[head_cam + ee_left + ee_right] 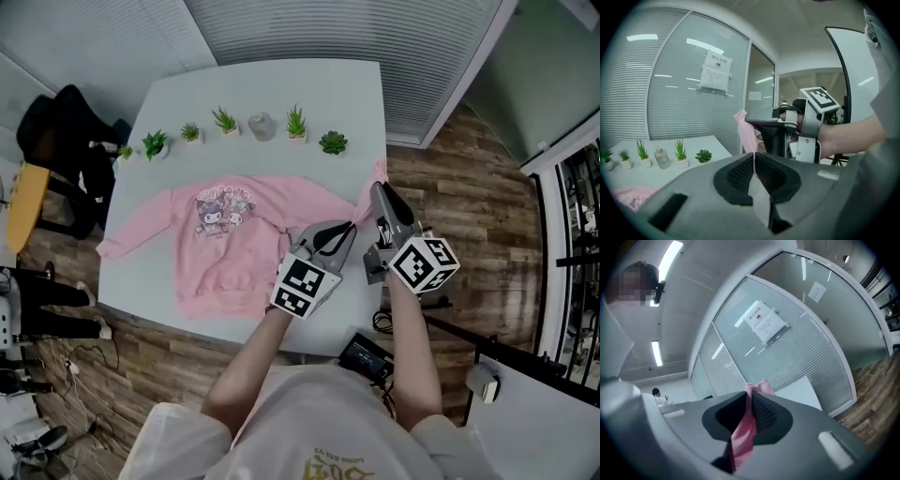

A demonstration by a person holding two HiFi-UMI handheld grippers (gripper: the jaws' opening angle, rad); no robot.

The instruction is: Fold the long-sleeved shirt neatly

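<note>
Looking down from the head view, the pink long-sleeved shirt [225, 253] lies flat on the white table [281, 94], cartoon print up, hem towards the person, and a row of potted plants [296, 125] stands beyond the collar. One sleeve [131, 239] is spread out to the far side, and the other sleeve [361, 197] is held off the table at the near-right corner. The left gripper [347, 228] and the right gripper [378, 189] are both on it, close together. Over to the left gripper view: the jaws are pinched nearly together on a thin edge of pink cloth, and a strip of it runs up to the other gripper just ahead. The right gripper view shows the same, its jaws clamped on a bunched fold of the sleeve, with cloth poking out past the tips. By the look of it the job has barely started, with no fold laid in the body yet. This sleeve has to go across the chest, then the far sleeve, then the body gets folded up
</note>
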